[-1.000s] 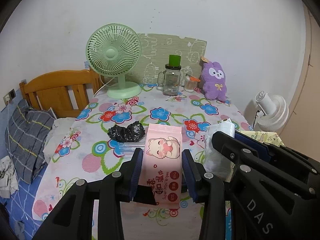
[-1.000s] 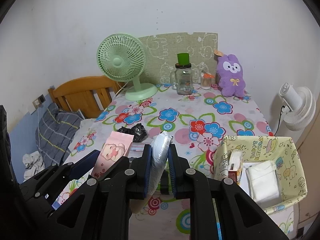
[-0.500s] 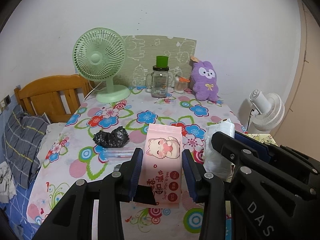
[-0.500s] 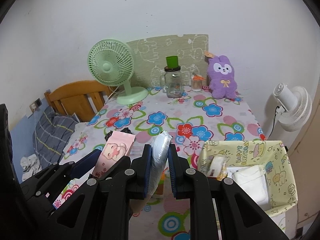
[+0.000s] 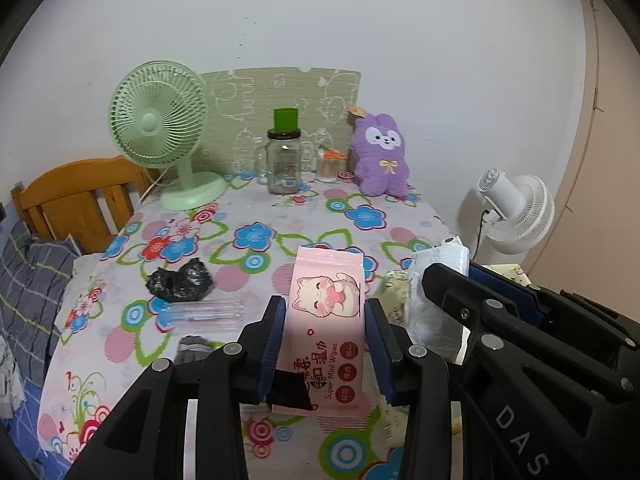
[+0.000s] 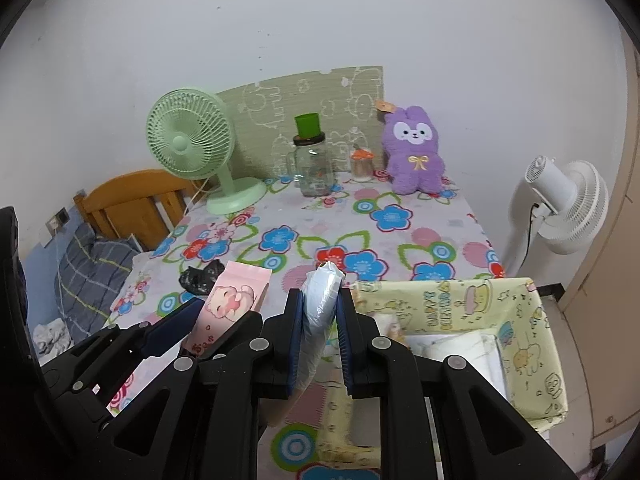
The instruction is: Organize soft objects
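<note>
Pink wipes pack (image 5: 326, 320) clamped in left hand-held gripper (image 5: 325, 320); right hand-held gripper (image 6: 319, 312) pinches plastic bag roll (image 6: 320, 300)

Floral-cloth table (image 5: 256, 240): green fan (image 5: 168, 136), glass jar (image 5: 284, 160), purple plush (image 5: 382, 156), black bag (image 5: 180, 282), clear tube (image 5: 200, 312).

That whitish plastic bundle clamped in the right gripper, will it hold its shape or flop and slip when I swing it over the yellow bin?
The plastic bundle looks floppy: it bulges above the right gripper, whose pads squeeze it thin. Its glossy, crinkled film suggests it may slip, though the grip looks tight. It seems light, so the swing to the yellow bin should hardly drag it.
</note>
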